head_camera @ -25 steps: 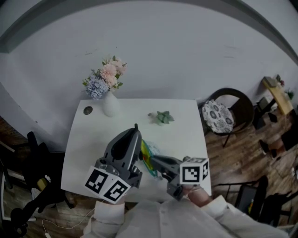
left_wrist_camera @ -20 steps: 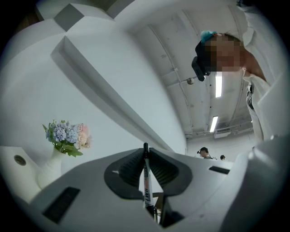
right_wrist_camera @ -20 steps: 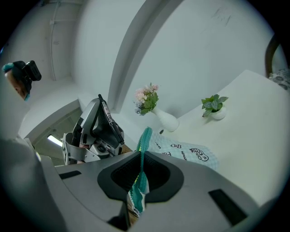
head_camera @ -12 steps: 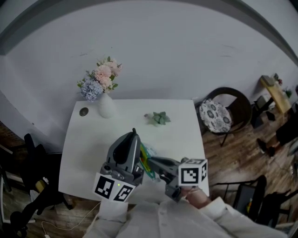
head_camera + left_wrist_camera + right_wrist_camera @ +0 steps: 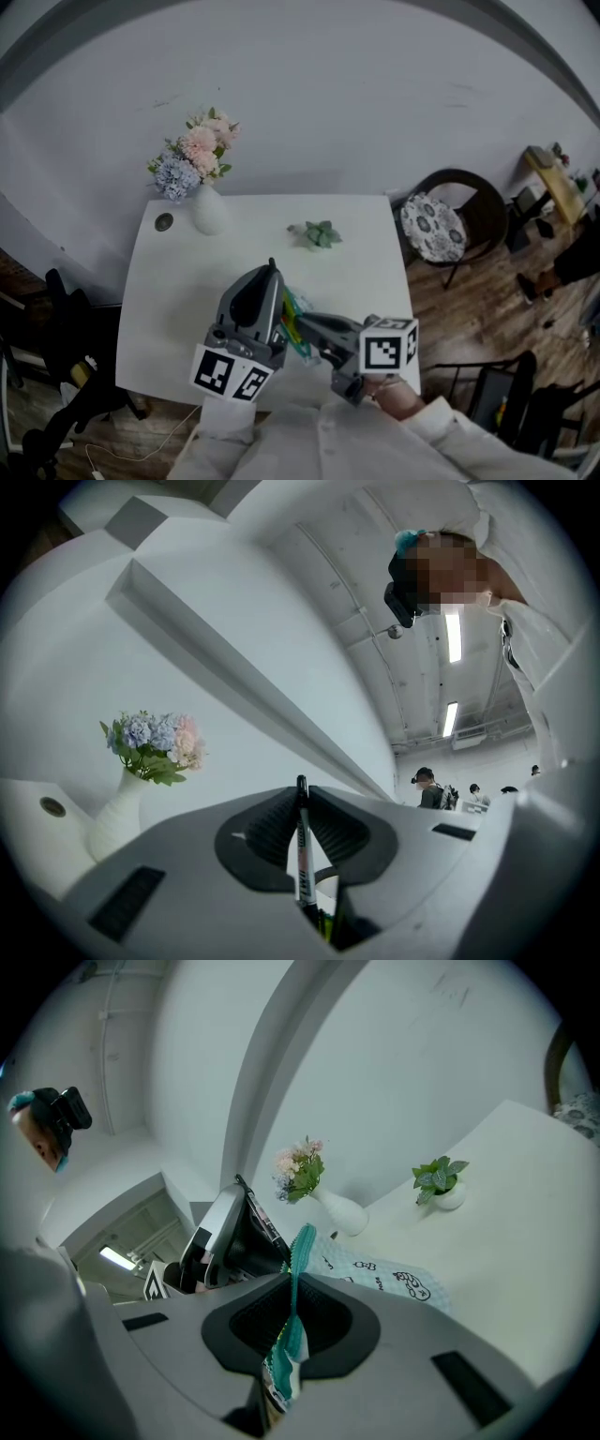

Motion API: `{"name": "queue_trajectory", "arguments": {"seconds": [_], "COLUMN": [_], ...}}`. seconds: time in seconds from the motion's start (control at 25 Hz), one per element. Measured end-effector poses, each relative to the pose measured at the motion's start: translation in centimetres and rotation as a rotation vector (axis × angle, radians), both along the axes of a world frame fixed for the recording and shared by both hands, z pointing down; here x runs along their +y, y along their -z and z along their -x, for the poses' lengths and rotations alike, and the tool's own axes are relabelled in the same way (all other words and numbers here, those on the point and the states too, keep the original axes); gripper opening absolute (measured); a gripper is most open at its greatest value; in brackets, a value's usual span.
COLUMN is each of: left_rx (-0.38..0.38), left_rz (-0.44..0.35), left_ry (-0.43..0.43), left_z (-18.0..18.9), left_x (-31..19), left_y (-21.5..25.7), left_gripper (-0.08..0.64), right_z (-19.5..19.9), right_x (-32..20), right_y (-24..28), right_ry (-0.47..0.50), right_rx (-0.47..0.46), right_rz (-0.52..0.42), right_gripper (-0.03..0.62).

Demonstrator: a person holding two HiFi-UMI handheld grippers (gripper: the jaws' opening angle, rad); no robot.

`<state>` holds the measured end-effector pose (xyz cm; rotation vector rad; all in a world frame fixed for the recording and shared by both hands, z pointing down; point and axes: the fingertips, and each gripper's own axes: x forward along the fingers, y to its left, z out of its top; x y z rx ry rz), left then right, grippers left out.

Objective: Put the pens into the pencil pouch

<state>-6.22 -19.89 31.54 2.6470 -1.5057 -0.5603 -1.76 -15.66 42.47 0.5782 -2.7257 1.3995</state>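
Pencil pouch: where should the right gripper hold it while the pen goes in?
Grip the pencil pouch by its teal zipper edge, coming from the person's side, as the right gripper does now: that thin lip suits a pinch and likely holds the mouth up for the pen in the left gripper.

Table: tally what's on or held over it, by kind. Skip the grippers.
vase of flowers: 1
potted plant: 1
round disc: 1
pouch: 1
pen: 1 clearly seen; any more in the pouch can't be told
Total: 5
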Motion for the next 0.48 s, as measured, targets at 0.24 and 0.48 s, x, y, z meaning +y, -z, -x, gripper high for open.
{"name": "queue_trajectory", "arguments": {"seconds": [0.24, 0.48], "left_rx": [-0.020, -0.016], "left_rz": [0.031, 0.047], "left_ry": [-0.011, -0.031], "left_z": [-0.2, -0.1], "left_x": [0.1, 0.2], "left_y": [-1.2, -1.6], "left_gripper": [0.040, 0.040], "right_z": [-0.1, 0.2], "right_x": [0.0, 0.0], "right_y": [-0.1, 0.1], "right_ry": [-0.003, 0.011], "right_rx": [0.001, 0.002], "right_rz": [0.003, -0.006], "right_gripper": [0.023, 0.023]}}
